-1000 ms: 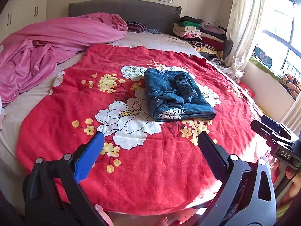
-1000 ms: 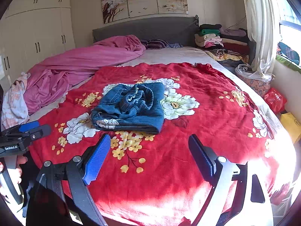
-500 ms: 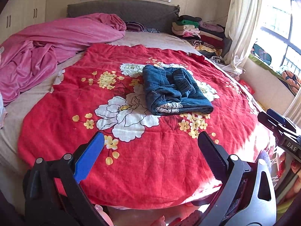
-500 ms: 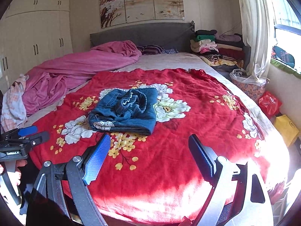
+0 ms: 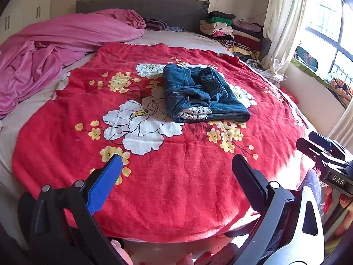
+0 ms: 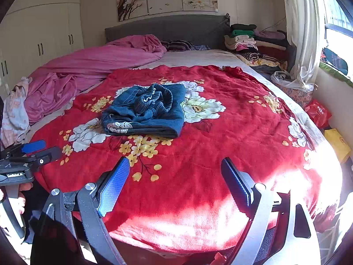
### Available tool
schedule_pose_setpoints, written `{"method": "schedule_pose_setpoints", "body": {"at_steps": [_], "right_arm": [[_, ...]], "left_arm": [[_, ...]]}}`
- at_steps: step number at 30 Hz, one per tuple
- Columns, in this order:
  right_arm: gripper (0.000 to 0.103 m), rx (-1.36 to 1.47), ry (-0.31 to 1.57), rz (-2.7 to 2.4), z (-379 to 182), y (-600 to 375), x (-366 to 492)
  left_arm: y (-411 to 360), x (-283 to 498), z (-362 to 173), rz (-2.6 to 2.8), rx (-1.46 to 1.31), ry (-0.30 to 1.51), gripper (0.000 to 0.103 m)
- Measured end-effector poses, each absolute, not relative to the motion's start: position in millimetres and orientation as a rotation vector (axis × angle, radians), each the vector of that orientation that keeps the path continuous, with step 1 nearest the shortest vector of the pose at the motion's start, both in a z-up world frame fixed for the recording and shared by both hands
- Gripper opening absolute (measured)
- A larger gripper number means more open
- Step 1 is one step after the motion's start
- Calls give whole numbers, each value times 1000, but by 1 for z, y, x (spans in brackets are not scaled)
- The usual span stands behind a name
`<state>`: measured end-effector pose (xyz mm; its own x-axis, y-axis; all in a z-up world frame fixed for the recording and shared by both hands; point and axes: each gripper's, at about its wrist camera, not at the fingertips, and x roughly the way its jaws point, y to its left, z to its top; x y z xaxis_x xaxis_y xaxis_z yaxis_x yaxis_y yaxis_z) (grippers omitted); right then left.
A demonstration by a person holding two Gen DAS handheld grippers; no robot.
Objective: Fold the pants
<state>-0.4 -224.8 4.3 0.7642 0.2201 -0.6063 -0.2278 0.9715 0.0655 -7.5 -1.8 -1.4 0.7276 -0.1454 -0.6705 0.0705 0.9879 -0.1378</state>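
Through my left wrist camera, my left gripper (image 5: 176, 161) hangs over the near edge of the bed, its jaws spread wide and holding nothing, one blue pad (image 5: 103, 185) on the left and a dark one on the right. The pants (image 5: 203, 95) lie well ahead of it and a little right of centre, as a folded denim bundle on the red flowered blanket (image 5: 176, 187), with the gathered waistband on top and a lace-trimmed hem facing me. The bundle's long axis runs away from me toward the headboard, angled slightly to the right. My right gripper's body shows at the far right edge, off the bed. Through my right wrist camera, my right gripper (image 6: 175, 165) is likewise spread open and empty above the near part of the blanket (image 6: 242, 132), and the pants (image 6: 145, 110) sit well ahead and to the left of it, the folded edge nearest me and the bunched waistband at the back. The left gripper (image 6: 33, 152) pokes in at the left edge, low and apart from the denim. I judge both grippers about equally far from the bundle, one to either side of it, so either could reach in. The fold looks finished apart from the untidy waistband, which is the part I would go for if anything more is needed. A pink quilt (image 6: 88, 66) is heaped well behind.
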Motion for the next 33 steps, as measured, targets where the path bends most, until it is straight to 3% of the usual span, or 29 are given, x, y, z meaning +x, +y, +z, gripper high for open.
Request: {"method": "schedule_pose_setpoints", "body": {"at_steps": [33], "right_arm": [[84,-16,705,248,-14,-220,5]], "left_arm": [[1,-3,-19,-91,-111,784,93]]}}
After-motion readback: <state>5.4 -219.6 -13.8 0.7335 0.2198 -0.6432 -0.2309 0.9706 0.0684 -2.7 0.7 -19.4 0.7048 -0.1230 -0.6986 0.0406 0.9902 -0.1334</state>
